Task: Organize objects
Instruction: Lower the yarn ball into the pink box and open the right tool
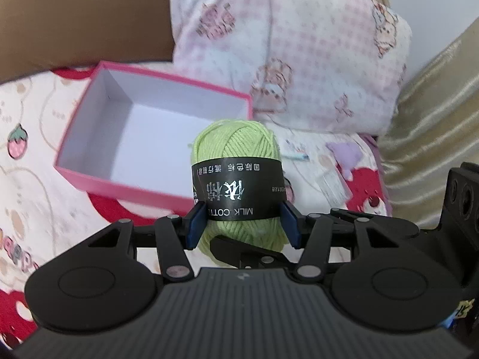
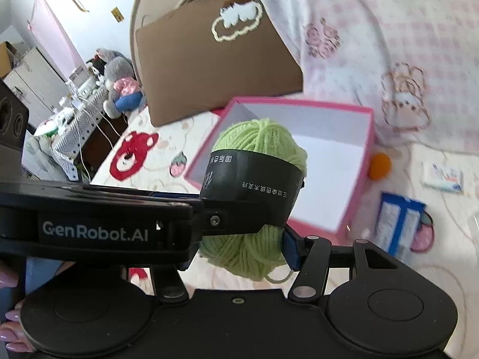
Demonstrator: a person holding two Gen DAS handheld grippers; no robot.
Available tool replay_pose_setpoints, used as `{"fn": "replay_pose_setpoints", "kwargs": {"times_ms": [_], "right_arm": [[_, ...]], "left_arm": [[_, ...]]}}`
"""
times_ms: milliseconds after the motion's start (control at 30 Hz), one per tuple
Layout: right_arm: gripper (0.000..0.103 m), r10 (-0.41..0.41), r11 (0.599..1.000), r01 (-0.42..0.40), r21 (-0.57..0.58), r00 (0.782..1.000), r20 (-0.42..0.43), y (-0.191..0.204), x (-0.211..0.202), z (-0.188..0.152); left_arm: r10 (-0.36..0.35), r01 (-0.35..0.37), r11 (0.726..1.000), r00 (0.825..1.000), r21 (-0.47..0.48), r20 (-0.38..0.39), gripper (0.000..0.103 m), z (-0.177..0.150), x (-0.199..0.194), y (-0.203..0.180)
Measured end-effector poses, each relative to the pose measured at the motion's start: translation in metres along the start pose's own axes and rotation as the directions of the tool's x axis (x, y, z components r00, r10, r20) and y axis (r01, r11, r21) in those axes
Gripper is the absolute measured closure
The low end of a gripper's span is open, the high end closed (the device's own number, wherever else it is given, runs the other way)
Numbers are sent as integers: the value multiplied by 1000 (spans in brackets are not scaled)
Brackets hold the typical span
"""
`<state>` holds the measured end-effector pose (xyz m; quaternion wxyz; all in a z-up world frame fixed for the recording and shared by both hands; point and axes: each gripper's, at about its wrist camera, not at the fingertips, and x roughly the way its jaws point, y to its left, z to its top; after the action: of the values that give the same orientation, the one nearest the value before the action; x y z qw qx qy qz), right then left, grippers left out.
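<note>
Where the blue pads press in from both sides, the left claw [image 1: 243,223] is clamped on a yarn ball [image 1: 236,152], biting on its black paper band. The right claw [image 2: 242,233] grips the same ball: its right pad [image 2: 289,246] sits against the yarn below the band, while the left claw's arm crosses in front and hides the other pad.

Yarn: pale lime green, smooth plied strands wound in a plump skein, a loose end curling out underneath in the right wrist view. Band: glossy black, wrapped around the middle, white Chinese characters and "MILK COTTO…" printed on it, reading upside down from the left wrist.

Ball is held up off the bed [image 1: 36,137], in front of the near wall of an open pink box [image 1: 89,181] with a white inside. Nothing shows in the box.

Box lies on a cream bedspread with red bears and strawberries. Behind it: a brown cushion [image 2: 215,65] and a pink-checked pillow [image 1: 299,48]. Right of the box: an orange ball [image 2: 380,166] and a blue packet [image 2: 399,224].
</note>
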<state>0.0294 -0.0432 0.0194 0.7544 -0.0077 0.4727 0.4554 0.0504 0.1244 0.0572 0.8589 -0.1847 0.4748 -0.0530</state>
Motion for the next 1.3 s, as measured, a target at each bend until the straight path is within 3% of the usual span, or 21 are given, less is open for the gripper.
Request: {"fn": "replay_pose_setpoints", "kwargs": {"times_ms": [233, 433, 700, 900, 1133, 1300], "right_arm": [[42, 23, 1000, -23, -7, 1000, 18, 3, 30, 24], [42, 68, 996, -67, 54, 998, -16, -5, 68, 46], [41, 141, 984, -135, 113, 989, -45, -24, 128, 64], [41, 129, 982, -121, 144, 990, -49, -39, 164, 68], [38, 36, 997, -33, 74, 999, -32, -38, 189, 73], [38, -16, 1000, 16, 24, 1000, -22, -44, 204, 77]], "left_arm": [[55, -55, 998, 998, 10, 40, 51, 21, 10, 20], [91, -91, 996, 996, 12, 19, 51, 45, 32, 49], [109, -108, 992, 994, -60, 6, 51, 70, 75, 96], [80, -80, 993, 997, -92, 2, 52, 76, 110, 122], [73, -71, 997, 997, -38, 41, 54, 81, 134, 129], [56, -54, 997, 997, -50, 48, 55, 81, 155, 136]]}}
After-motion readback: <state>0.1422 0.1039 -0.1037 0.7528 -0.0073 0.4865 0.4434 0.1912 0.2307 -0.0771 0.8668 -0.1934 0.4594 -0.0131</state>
